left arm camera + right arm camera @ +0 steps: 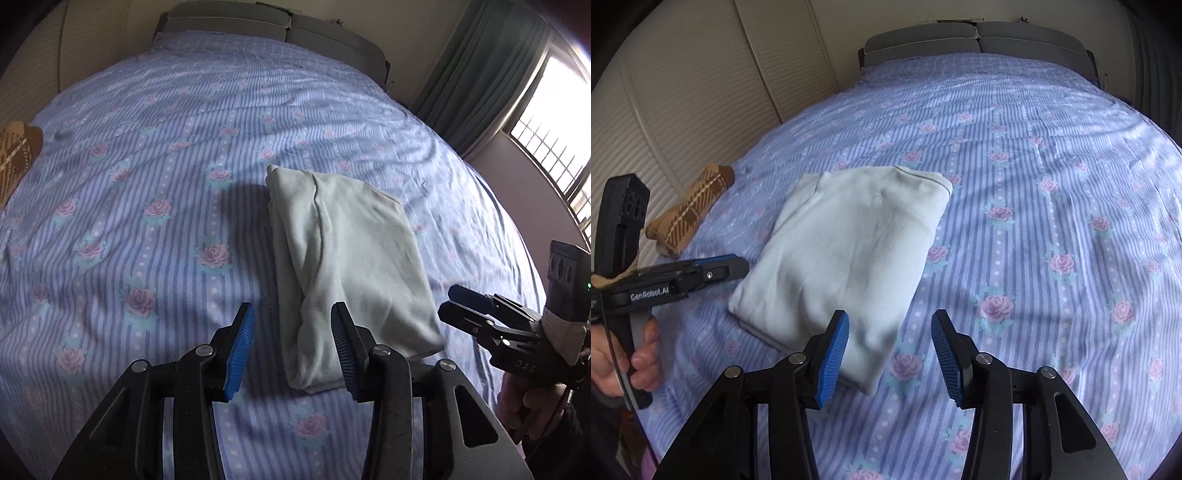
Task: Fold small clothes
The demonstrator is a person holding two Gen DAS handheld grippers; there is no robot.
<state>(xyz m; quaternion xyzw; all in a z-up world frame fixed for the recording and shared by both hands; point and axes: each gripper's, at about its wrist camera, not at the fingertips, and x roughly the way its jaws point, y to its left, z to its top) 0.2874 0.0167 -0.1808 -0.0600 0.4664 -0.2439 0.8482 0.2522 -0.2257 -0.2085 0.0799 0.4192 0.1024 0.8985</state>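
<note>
Pale mint cloth, a folded garment (343, 266), lies as a neat oblong packet on the bed sheet (147, 184), which is lilac-striped and printed with pink roses. The left gripper (291, 354) hangs over the near end of the packet with its jaws partly apart; its blue ribbed pads (240, 354) stand clear of the fabric, one over bare sheet beside the garment and the other above the garment's near corner, and nothing is pinched between them. The right gripper (890, 354) is likewise partly spread, a little wider, with its left pad in front of the garment's near corner and its right pad over the sheet; no cloth is caught between the pads. From the left wrist view the right gripper appears just off the garment's right edge, held by a hand (517, 402). From the right wrist view the left gripper sits just beside the garment's left edge, held by a hand (620, 362). A brown plaid sock (690, 210) lies near the sheet's left edge, apart from the garment. Grey headboard cushions (975, 44) stand at the far end of the bed.
</note>
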